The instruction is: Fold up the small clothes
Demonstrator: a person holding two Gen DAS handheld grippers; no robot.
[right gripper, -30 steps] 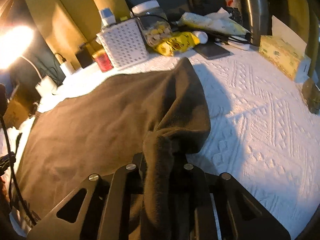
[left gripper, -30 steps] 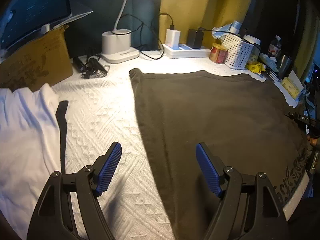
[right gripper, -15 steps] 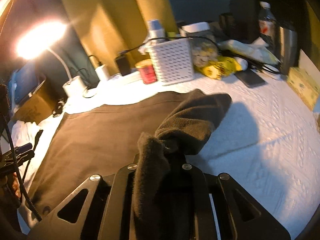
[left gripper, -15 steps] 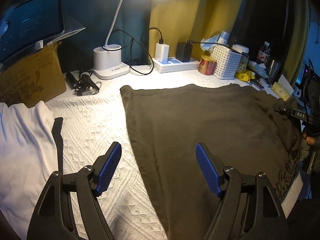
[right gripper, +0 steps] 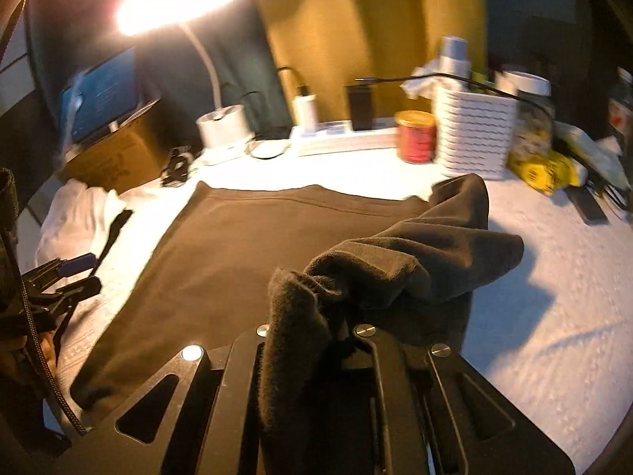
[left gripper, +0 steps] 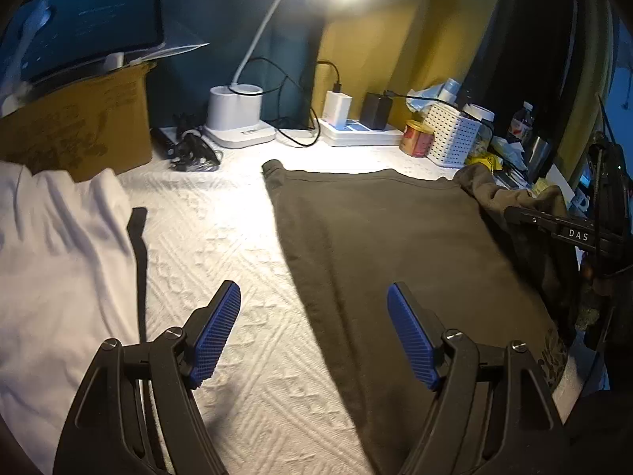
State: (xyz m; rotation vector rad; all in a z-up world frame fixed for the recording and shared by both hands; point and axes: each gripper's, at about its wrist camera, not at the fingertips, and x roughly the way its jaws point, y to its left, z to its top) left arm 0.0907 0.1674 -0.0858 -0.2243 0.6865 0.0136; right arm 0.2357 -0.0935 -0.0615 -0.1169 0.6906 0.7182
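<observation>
A dark olive-brown garment [left gripper: 379, 245] lies spread on the white textured cover [left gripper: 221, 245]. My right gripper [right gripper: 340, 328] is shut on the garment's right edge [right gripper: 415, 261] and holds that bunched part raised over the flat part [right gripper: 253, 245]. It also shows at the right of the left wrist view [left gripper: 561, 229]. My left gripper [left gripper: 314, 332] is open and empty, above the garment's near left edge, with its blue pads [left gripper: 215, 332] apart. It shows at the left of the right wrist view [right gripper: 67, 273].
A white garment [left gripper: 51, 245] lies at the left. At the back stand a cardboard box [left gripper: 75, 126], a lamp base [left gripper: 237, 118], a power strip [left gripper: 356, 134], a red can [left gripper: 417, 138], a white basket [left gripper: 451, 134] and clutter at the right [right gripper: 554, 158].
My right gripper has lifted the garment's right edge and carried it left over the flat part. My left gripper has risen and pulled back a little, still open.
</observation>
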